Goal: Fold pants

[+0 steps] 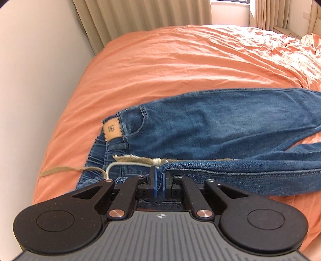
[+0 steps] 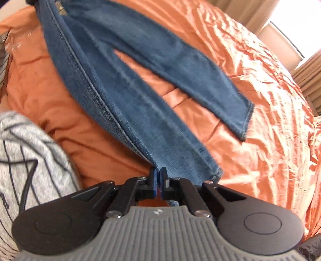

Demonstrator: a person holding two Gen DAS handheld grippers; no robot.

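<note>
Closest in, the left gripper (image 1: 159,176) has its blue pads pinched together on a thick folded edge of the jeans (image 1: 210,128), right at the waist end, with denim caught between them. Just past the fingertips a beige drawstring (image 1: 132,159) lies along the waistband, one end trailing off onto the orange sheet (image 1: 180,60), and a thin white cord (image 1: 120,165) loops beside it. A tan leather patch (image 1: 112,130) sits on the waistband next to a back pocket. From there the jeans stretch sideways across the bed toward the right, one leg lying flat and the nearer one bunched up along the gripper. Over on the other side, the right gripper (image 2: 158,176) is likewise closed tight, nipping the hem end of the near leg (image 2: 140,120), which rises from the pads in a taut, seamed band. The far leg (image 2: 180,66) lies apart from it on the sheet, the two forming a narrow V with orange showing between. A grey patterned cloth (image 2: 26,152) sits at the left edge of the right view. Beyond the bed hang beige curtains (image 1: 140,14) and a bright window (image 1: 230,12).
</note>
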